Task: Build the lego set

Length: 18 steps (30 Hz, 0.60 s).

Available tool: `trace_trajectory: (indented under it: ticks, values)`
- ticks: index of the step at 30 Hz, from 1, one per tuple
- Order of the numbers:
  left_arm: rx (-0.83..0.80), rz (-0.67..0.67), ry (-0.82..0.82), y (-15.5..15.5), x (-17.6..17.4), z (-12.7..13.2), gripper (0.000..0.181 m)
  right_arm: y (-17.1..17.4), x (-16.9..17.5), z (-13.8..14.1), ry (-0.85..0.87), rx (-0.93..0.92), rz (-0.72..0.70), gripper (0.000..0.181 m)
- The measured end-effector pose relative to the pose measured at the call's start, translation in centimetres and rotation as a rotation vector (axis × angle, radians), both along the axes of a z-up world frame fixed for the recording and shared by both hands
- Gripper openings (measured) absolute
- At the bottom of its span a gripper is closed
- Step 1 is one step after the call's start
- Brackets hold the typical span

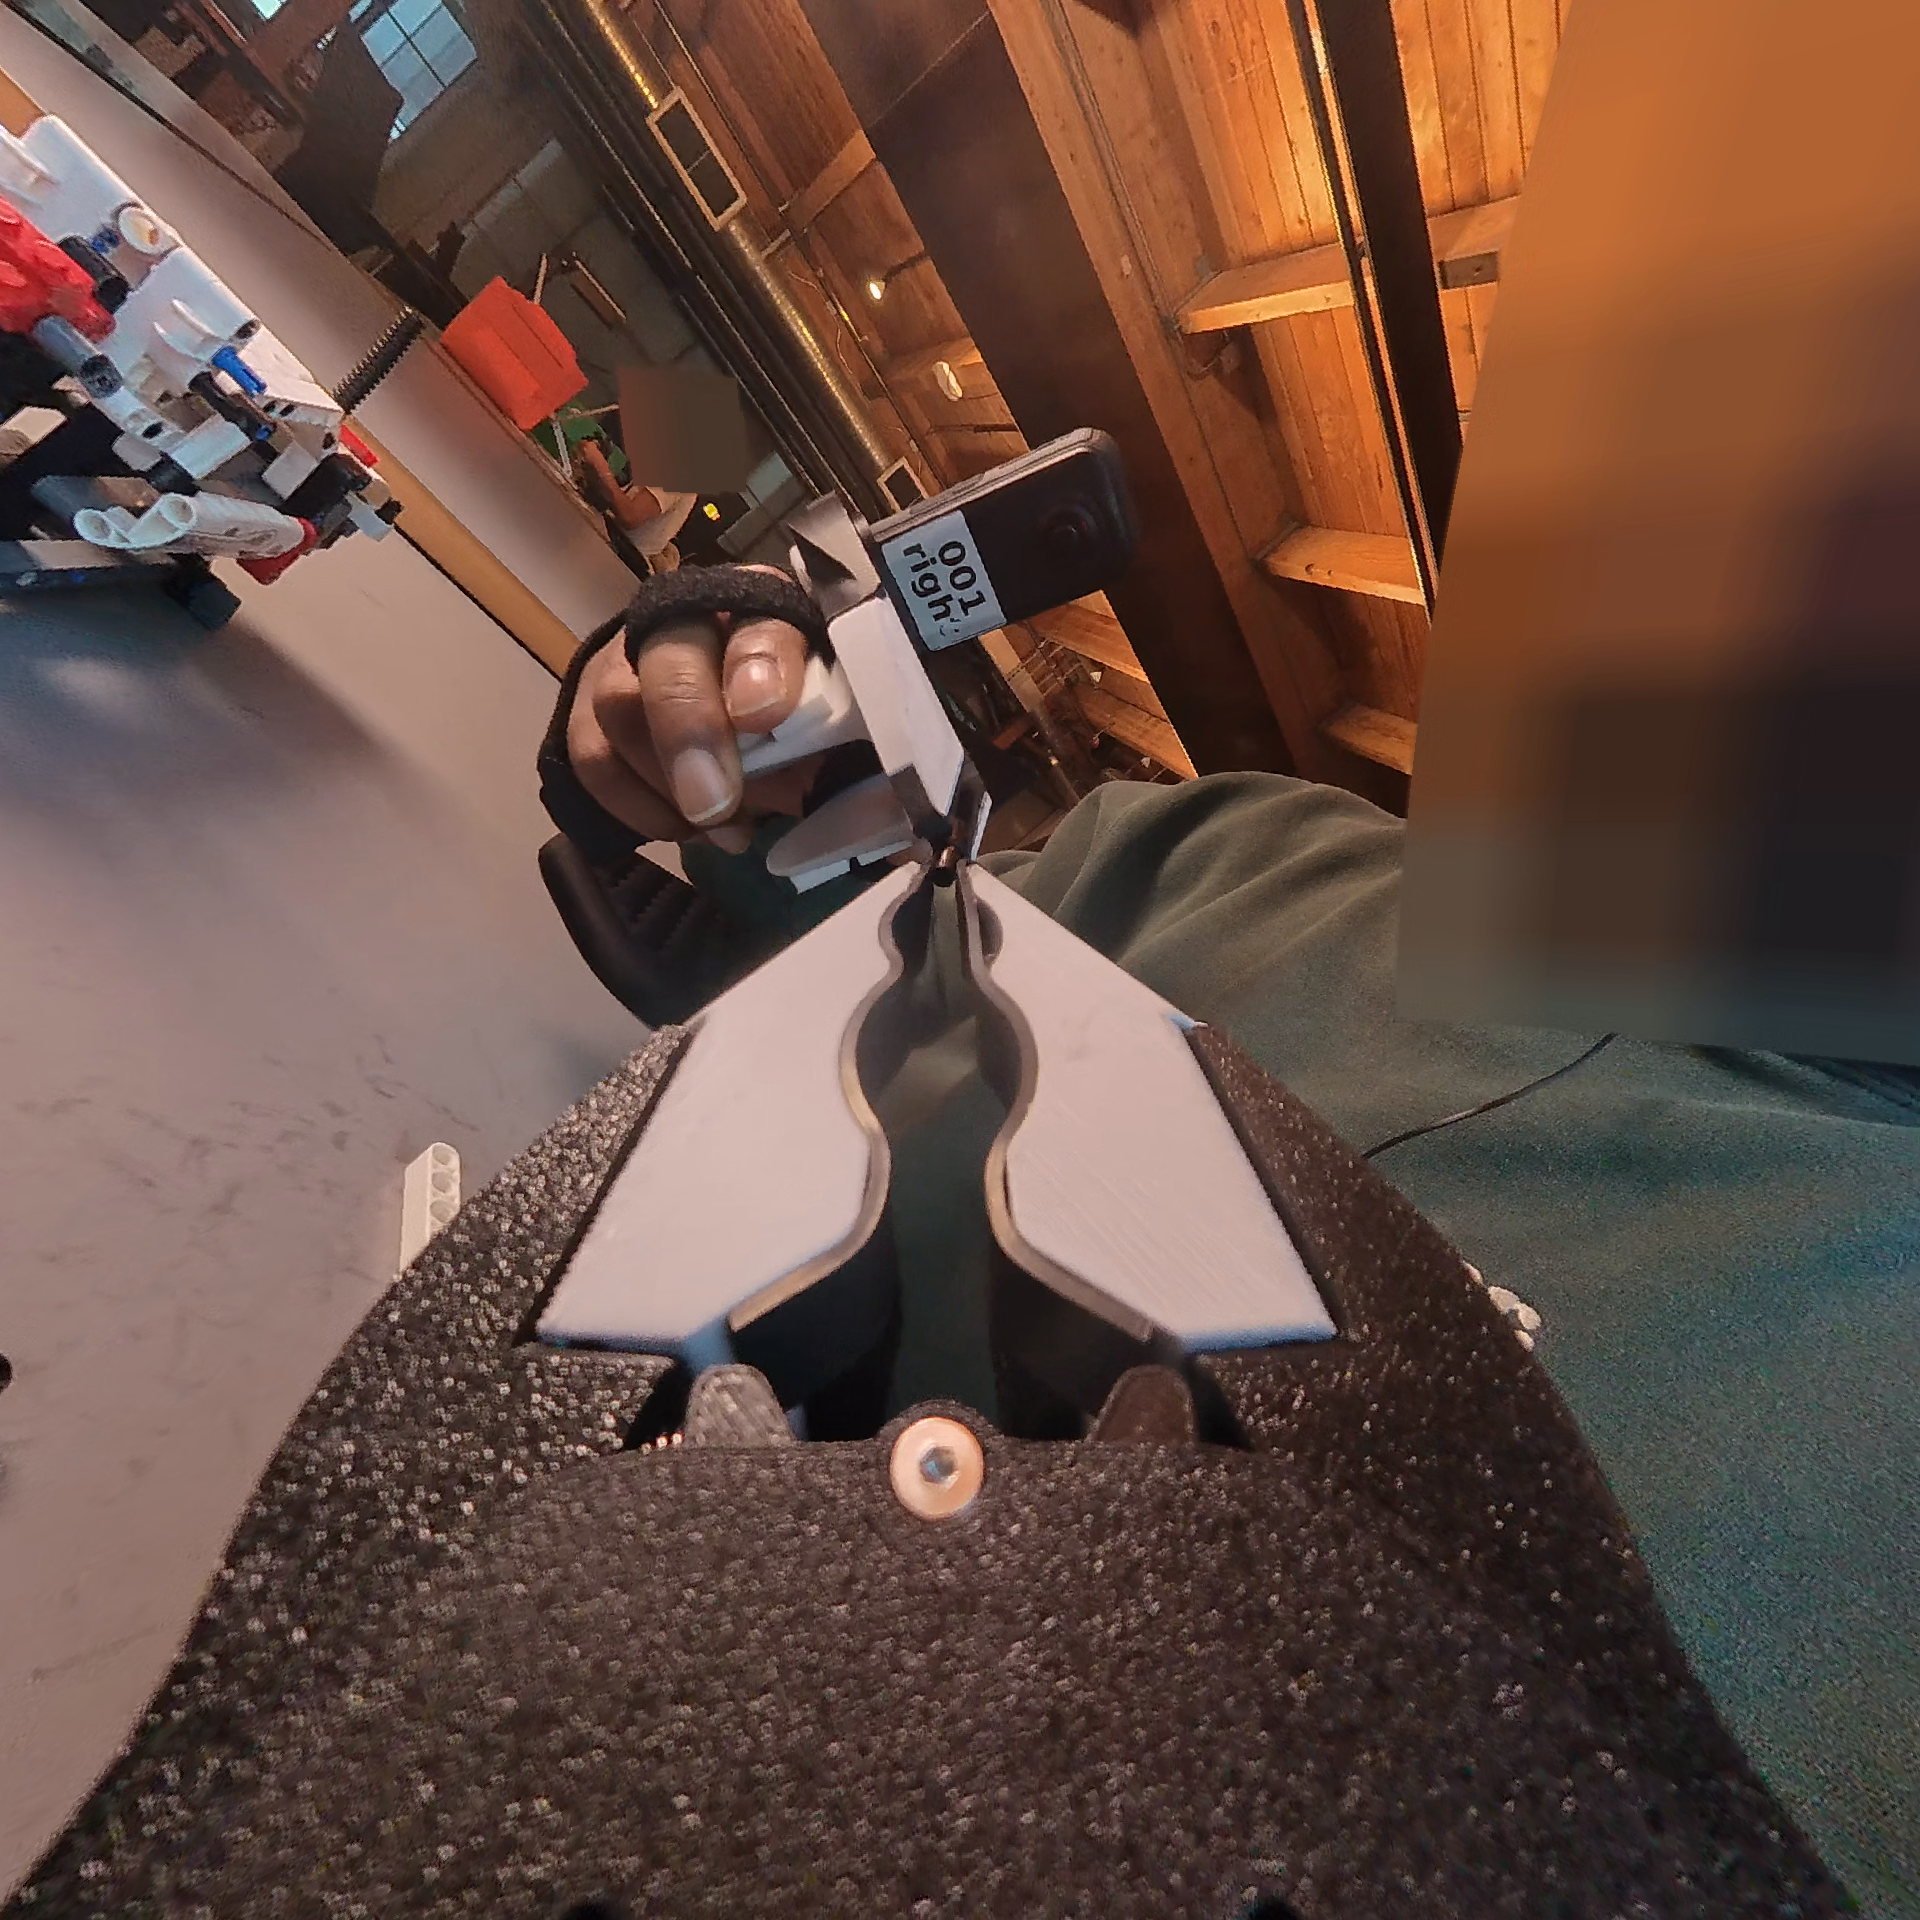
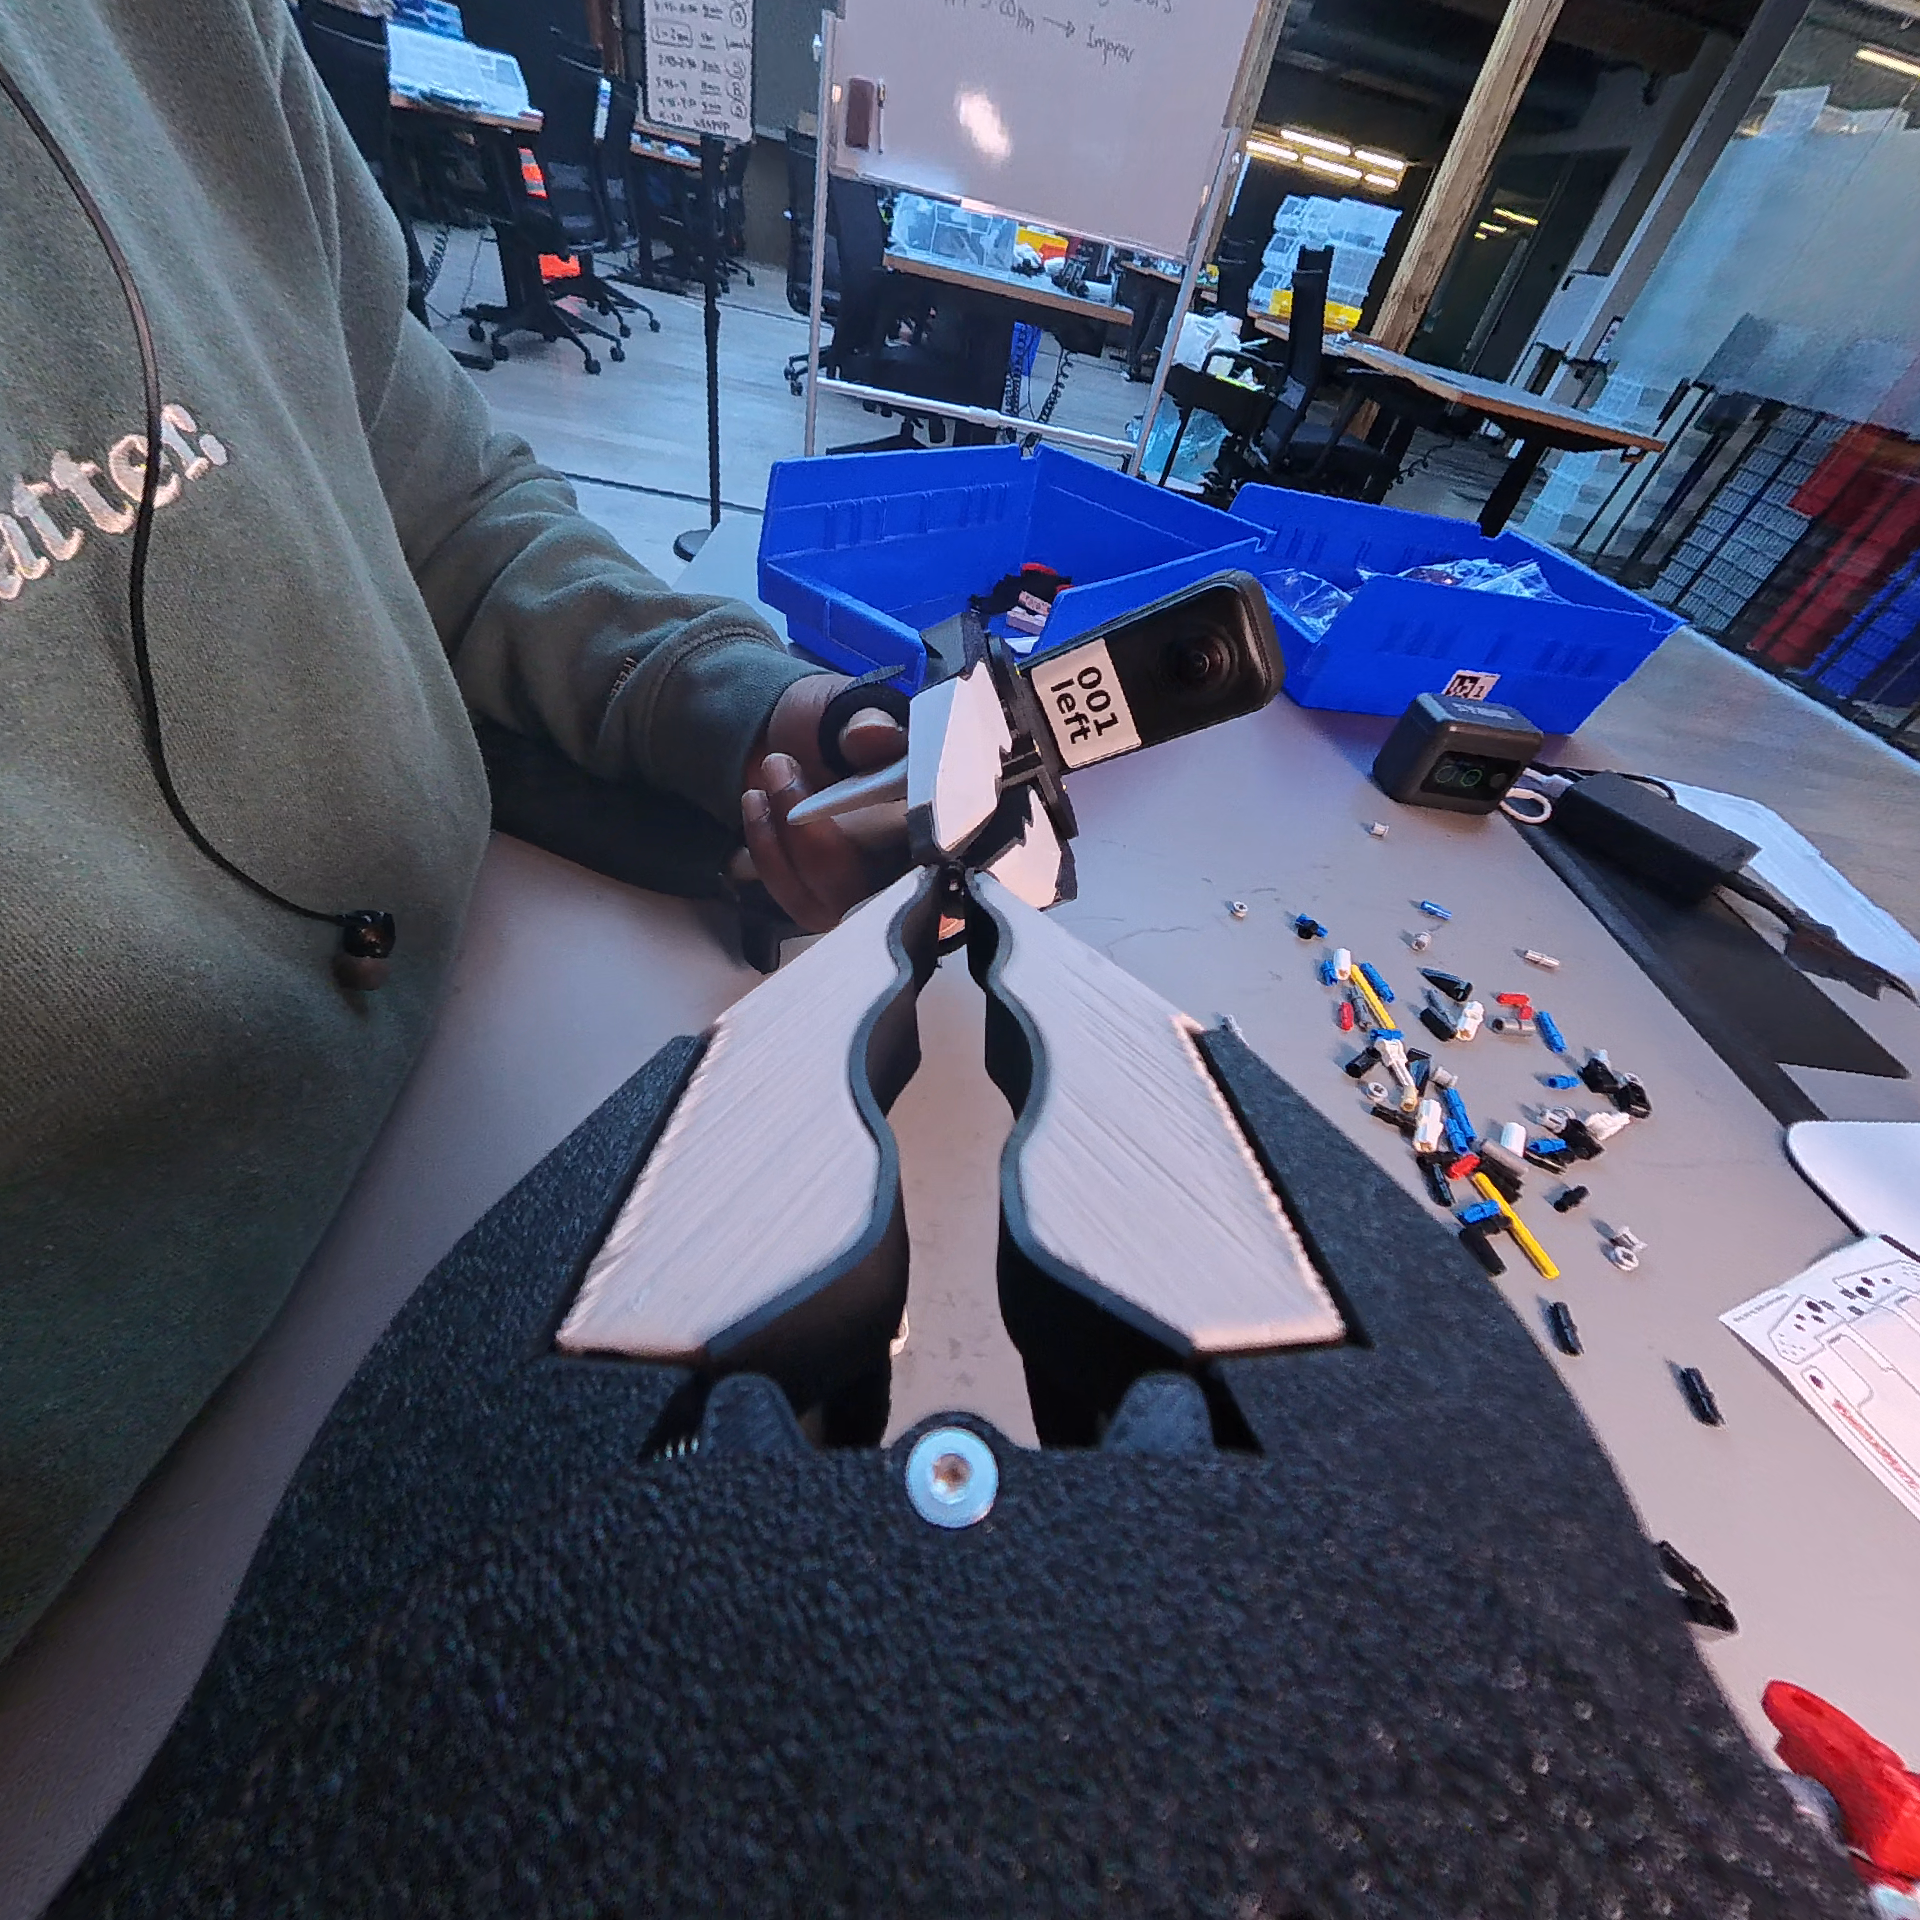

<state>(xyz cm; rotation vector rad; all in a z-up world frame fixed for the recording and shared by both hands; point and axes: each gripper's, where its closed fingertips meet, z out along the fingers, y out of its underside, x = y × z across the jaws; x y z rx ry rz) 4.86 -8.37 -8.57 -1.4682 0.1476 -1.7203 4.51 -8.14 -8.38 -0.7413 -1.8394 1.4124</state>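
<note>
My left gripper [image 1: 940, 878] and right gripper [image 2: 948, 885] point at each other above the table edge, tip to tip. A small black Lego piece [image 1: 940, 847] sits where the tips meet, and both pairs of fingers are nearly shut on it [image 2: 948, 881]. I cannot tell if it is one piece or two joined. The right gripper also shows in the left wrist view [image 1: 914, 748], the left gripper in the right wrist view [image 2: 987, 810]. A partly built white and red Lego model [image 1: 177, 395] stands on the grey table [image 1: 260, 935] at far left.
Several loose small Lego pieces [image 2: 1455, 1091] lie scattered on the table [image 2: 1195, 862]. Two blue bins [image 2: 914, 540] [image 2: 1475, 634] stand behind. A black device [image 2: 1455, 748], a power adapter [image 2: 1652, 831], a printed sheet [image 2: 1839, 1361], a red part [image 2: 1839, 1787] and a white beam [image 1: 426, 1195] are nearby. My two grippers' fingertips are within a few centimetres of each other.
</note>
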Motion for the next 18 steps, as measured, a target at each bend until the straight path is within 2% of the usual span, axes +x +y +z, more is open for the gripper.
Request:
trace_trajectory:
  ticks: [10, 18]
  values:
    - [0.014, 0.018, -0.035, 0.1, -0.5, 0.4, 0.003, 0.2, -0.6, 0.3, 0.019, -0.040, -0.024, 0.004]
    - [0.013, 0.052, -0.083, 0.5, -1.5, 0.7, 0.003, 1.6, -0.9, 0.7, 0.051, -0.062, -0.073, 0.015]
